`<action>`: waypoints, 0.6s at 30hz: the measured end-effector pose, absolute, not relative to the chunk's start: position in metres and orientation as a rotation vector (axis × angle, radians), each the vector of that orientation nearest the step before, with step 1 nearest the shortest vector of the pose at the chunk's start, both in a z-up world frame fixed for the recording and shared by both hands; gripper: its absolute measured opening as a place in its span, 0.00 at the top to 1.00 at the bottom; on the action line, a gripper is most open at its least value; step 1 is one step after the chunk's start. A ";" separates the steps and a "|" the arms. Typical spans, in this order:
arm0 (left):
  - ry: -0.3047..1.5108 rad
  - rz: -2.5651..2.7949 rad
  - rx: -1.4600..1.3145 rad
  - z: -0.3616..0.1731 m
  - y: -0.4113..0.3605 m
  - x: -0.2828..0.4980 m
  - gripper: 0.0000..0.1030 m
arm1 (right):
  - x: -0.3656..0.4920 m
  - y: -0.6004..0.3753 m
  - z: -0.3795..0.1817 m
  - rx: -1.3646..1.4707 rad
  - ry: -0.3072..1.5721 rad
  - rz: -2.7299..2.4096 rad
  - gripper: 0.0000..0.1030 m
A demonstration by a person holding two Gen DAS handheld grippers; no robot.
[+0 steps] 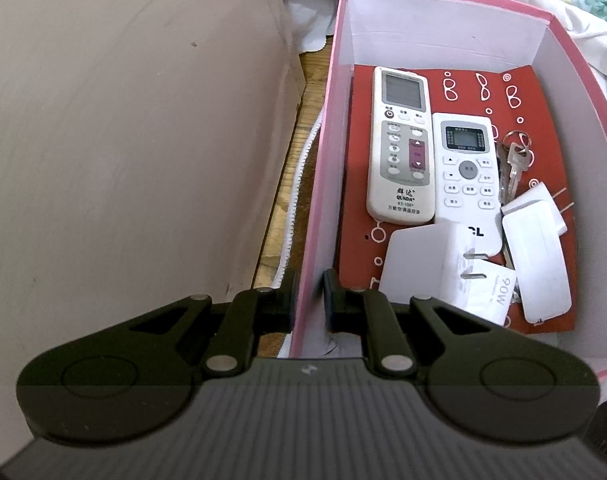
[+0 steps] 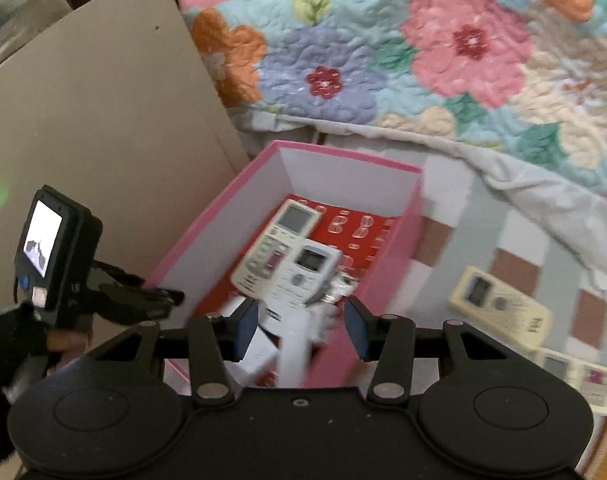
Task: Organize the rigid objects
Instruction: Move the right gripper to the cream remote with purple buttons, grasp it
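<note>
While left tongs pinch the box wall, right tongs hover agape.

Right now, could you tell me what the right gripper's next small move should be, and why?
Probably swing the right gripper, jaws open and empty, toward the cream remote still lying outside the pink box. The left gripper already steadies the box wall.
</note>
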State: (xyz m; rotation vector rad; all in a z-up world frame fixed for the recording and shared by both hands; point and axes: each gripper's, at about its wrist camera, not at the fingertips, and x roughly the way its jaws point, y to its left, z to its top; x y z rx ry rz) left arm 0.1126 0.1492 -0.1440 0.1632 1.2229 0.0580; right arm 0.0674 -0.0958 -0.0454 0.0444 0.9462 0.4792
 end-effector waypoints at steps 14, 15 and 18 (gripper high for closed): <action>1.222 0.066 0.154 -0.144 0.150 0.113 0.88 | 0.074 -0.238 -0.079 0.136 1.120 0.240 0.44; 1.222 0.067 0.153 -0.144 0.151 0.113 0.88 | 0.075 -0.246 -0.086 0.158 1.131 0.216 0.44; 1.221 0.067 0.155 -0.144 0.151 0.112 0.88 | 0.078 -0.268 -0.110 0.254 1.180 0.139 0.38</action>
